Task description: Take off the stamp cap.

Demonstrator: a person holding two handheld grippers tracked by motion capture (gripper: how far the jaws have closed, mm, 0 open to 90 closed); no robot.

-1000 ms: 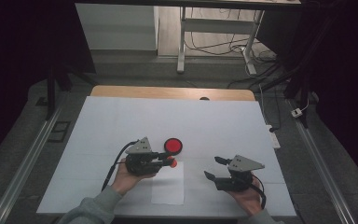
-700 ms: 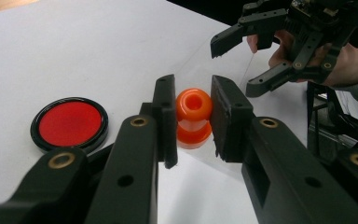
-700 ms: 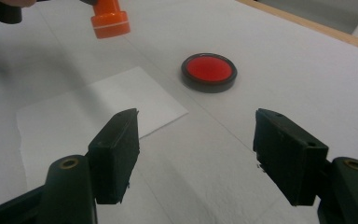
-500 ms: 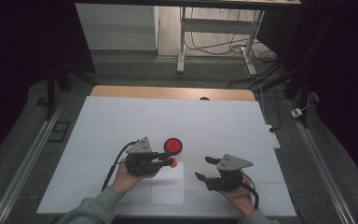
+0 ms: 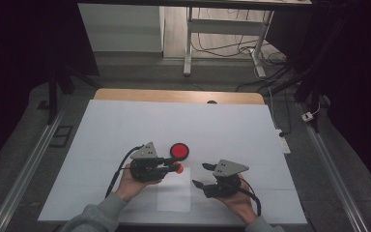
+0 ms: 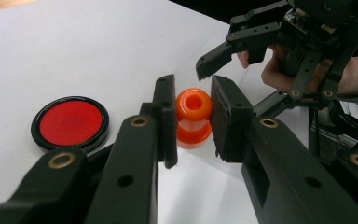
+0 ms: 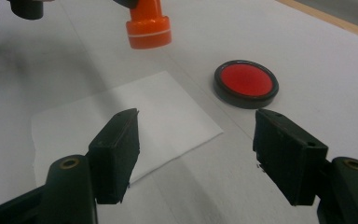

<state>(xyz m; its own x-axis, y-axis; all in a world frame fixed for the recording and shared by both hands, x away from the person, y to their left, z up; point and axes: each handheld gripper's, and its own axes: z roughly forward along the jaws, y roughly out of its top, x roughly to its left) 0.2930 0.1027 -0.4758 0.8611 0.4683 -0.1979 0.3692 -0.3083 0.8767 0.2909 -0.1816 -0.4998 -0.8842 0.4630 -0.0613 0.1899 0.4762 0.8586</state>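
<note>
My left claw (image 6: 193, 116) grips the orange stamp (image 6: 193, 119); my right claw (image 7: 196, 154), wide open and empty, should steady the paper (image 7: 121, 121) first.

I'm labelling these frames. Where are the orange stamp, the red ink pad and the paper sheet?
orange stamp (image 6: 193, 105), left gripper view, on its round knob.
red ink pad (image 7: 246, 80), right gripper view, on its red face.
paper sheet (image 5: 174, 195), high view, on its middle.
</note>
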